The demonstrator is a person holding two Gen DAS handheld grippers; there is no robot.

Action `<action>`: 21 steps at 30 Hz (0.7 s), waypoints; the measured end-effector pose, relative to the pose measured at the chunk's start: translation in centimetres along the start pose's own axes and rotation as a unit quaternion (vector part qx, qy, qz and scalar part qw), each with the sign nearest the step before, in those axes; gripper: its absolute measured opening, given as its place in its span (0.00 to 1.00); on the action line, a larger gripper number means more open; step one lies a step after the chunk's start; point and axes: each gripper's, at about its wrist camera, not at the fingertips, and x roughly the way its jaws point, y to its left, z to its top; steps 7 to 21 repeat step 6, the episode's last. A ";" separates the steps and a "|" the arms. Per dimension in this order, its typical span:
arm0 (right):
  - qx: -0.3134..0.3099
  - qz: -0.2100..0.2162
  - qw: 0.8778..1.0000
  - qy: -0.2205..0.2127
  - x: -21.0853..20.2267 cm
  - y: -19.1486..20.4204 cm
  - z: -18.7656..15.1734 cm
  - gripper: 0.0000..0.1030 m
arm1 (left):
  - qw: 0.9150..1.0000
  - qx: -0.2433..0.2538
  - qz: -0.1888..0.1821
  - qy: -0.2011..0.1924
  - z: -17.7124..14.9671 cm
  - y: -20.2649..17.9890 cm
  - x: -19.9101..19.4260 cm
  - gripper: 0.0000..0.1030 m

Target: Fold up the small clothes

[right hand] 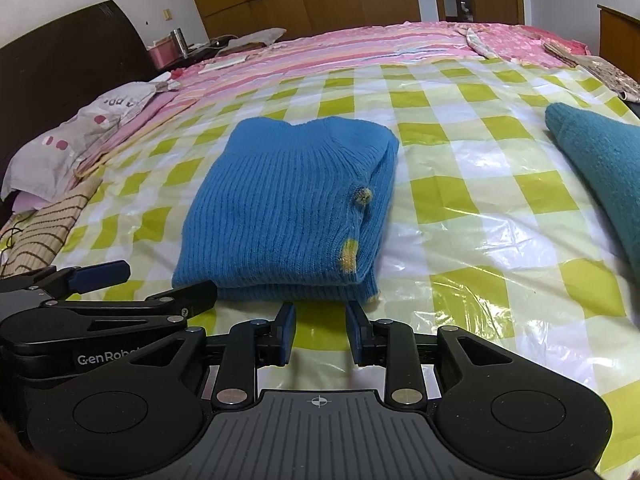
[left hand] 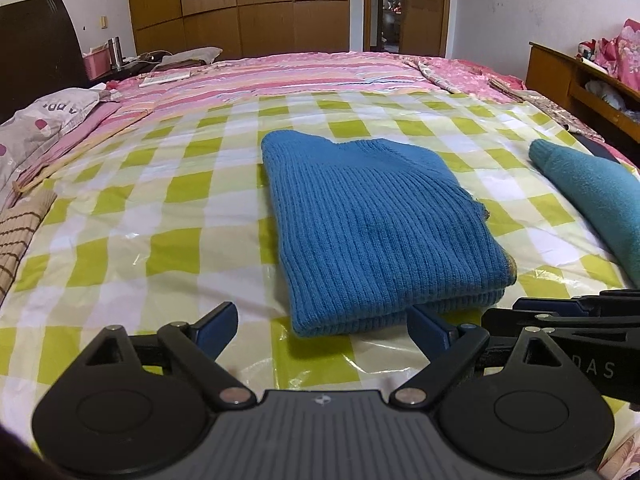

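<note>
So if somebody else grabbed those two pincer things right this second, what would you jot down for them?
Left gripper: open, holding nothing, fingers either side of the near edge of the blue knitted sweater.
Right gripper: open, empty, just short of the same near edge.
The blue knitted sweater lies folded into a neat rectangle on the green-checked plastic sheet covering the bed.
A teal garment lies to the right, apart from the sweater; only part of it shows, so I cannot tell whether it is folded.
Done: the sweater looks finished.
Left: probably the teal garment next.
</note>
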 end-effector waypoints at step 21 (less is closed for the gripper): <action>0.000 -0.001 1.000 -0.001 0.0 0.0 -0.1 0.27 | 1.000 -0.005 -0.003 0.002 0.0 0.0 0.0 0.94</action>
